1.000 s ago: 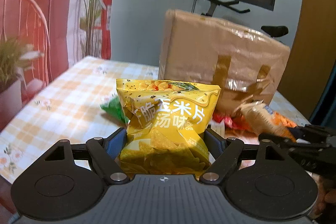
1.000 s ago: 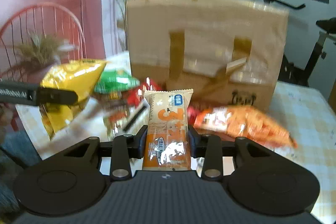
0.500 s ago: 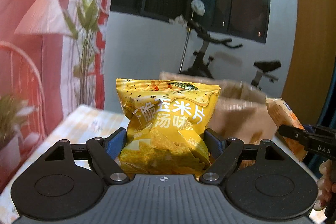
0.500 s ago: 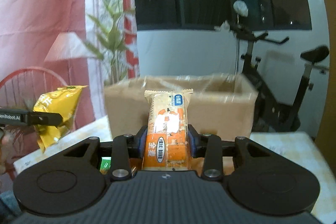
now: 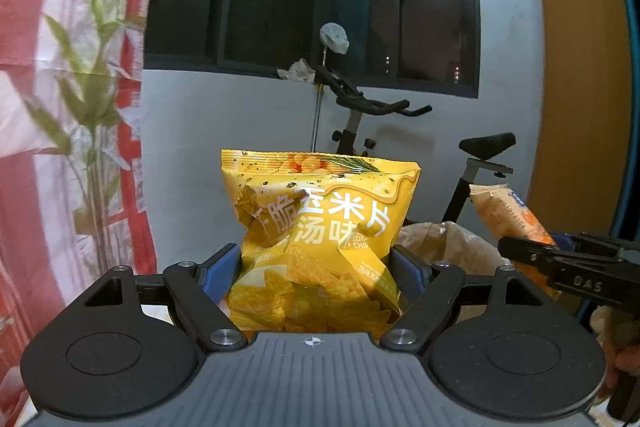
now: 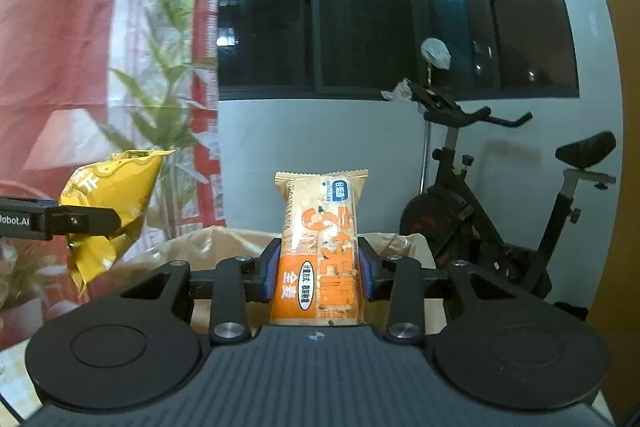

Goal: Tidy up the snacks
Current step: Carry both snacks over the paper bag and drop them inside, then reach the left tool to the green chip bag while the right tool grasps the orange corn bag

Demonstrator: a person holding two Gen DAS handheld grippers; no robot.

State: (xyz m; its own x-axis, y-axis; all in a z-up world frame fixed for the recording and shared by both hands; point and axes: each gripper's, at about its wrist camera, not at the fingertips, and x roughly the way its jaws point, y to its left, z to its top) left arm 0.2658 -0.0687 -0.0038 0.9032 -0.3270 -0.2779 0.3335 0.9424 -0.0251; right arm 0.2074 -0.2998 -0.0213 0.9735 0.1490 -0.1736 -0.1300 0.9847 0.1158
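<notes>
My left gripper (image 5: pixel 318 269) is shut on a yellow bag of corn chips (image 5: pixel 320 223) and holds it upright, high in the air. My right gripper (image 6: pixel 318 269) is shut on an orange and tan snack bar (image 6: pixel 320 247), also upright. Just beyond and below both lies the open top of a brown cardboard box (image 6: pixel 224 241), which also shows in the left wrist view (image 5: pixel 444 245). The right gripper with its bar (image 5: pixel 508 215) shows at the right of the left wrist view. The left gripper with the yellow bag (image 6: pixel 112 203) shows at the left of the right wrist view.
An exercise bike (image 6: pixel 480 211) stands behind the box against a grey wall under a dark window. A red and white curtain (image 5: pixel 60 107) and a green plant (image 6: pixel 168 131) fill the left. A strip of checked tablecloth (image 6: pixel 12 375) shows at the lower left.
Both grippers have risen with their snacks from table level to the box's top. The box front and the snacks on the table have dropped out of view.
</notes>
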